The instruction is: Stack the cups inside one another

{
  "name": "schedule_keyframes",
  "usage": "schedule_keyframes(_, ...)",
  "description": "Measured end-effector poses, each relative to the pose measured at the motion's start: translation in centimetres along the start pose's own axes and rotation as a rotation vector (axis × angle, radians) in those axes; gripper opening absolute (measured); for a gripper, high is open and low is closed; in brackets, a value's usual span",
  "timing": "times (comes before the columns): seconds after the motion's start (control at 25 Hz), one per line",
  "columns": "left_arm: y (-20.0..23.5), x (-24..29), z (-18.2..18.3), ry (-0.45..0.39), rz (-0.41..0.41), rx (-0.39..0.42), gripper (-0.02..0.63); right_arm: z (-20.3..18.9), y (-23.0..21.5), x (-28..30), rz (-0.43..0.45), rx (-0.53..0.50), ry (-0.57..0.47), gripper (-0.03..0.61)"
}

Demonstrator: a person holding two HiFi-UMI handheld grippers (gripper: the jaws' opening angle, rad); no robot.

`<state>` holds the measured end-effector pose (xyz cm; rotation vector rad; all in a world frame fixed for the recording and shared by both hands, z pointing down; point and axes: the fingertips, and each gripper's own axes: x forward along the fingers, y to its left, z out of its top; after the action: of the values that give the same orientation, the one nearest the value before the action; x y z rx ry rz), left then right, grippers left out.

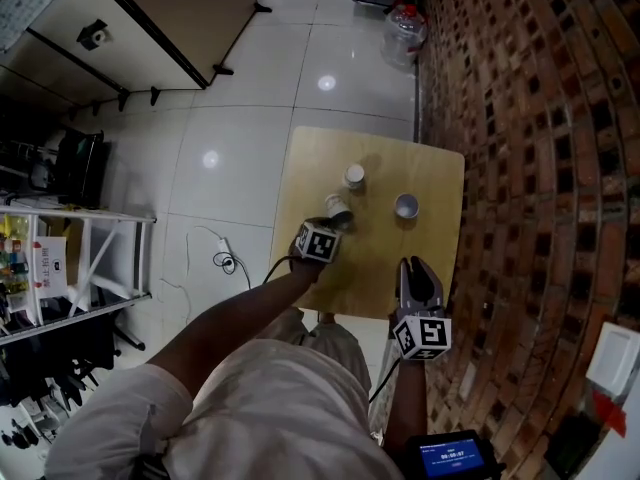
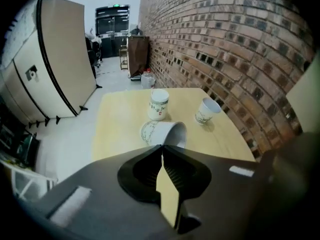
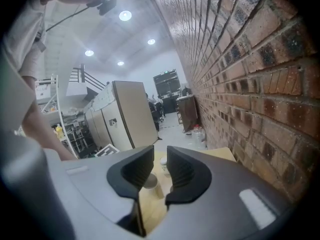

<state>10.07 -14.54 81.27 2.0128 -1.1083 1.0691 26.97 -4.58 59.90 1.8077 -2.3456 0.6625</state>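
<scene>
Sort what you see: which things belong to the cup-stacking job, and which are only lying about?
Belongs to the job: the held cup, pinched at its rim by the left gripper; the upright cup; the third cup; the right gripper, open; the table.
Lying about: the water bottle, the shelf rack, the floor cable.

Wooden table [image 1: 310, 178], paper cups [image 1: 405, 206], glossy floor [image 1: 250, 148]

This is looking like a plain work room, maybe a lab. A brick wall [image 1: 540, 168] is running along one side. Round ceiling lights [image 3: 125, 15] are shining on a glossy white tiled floor [image 1: 240, 148]. White shelves [image 1: 90, 258] are holding lots of stuff, and a big board on feet [image 1: 170, 18] is standing nearby.
</scene>
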Motion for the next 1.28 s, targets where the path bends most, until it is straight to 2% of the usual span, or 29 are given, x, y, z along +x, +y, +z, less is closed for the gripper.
schedule_keyframes(0.12,-0.6,-1.9,-1.8,0.053,-0.065,-0.122,0.033,0.0,0.3,-0.3,0.006,-0.003,-0.006,0.074)
schedule_keyframes(0.24,-2.2,-3.9,-3.6,0.107,-0.168,-0.29,0.032,0.1,0.4,-0.6,0.012,-0.004,-0.013,0.074)
schedule_keyframes(0.44,-2.6,-5.4,-5.4,0.118,-0.291,-0.561,0.032,1.0,0.8,-0.9,0.029,-0.003,-0.044,0.074)
schedule_keyframes(0.56,-2.3,-5.0,-7.4,0.151,-0.334,-0.674,0.032,1.3,1.1,-1.0,0.038,-0.008,-0.054,0.072)
schedule_keyframes(0.76,-2.9,-4.5,-10.4,0.219,-0.376,-0.734,0.032,1.2,1.8,-1.3,0.051,-0.011,-0.055,0.072)
schedule_keyframes(1.0,-3.9,-3.6,-12.2,0.278,-0.4,-0.726,0.032,-0.2,2.5,-1.6,0.07,-0.01,-0.026,0.072)
schedule_keyframes(1.28,-4.9,-2.6,-13.9,0.352,-0.445,-0.783,0.032,-1.3,2.4,-1.9,0.073,-0.011,-0.005,0.072)
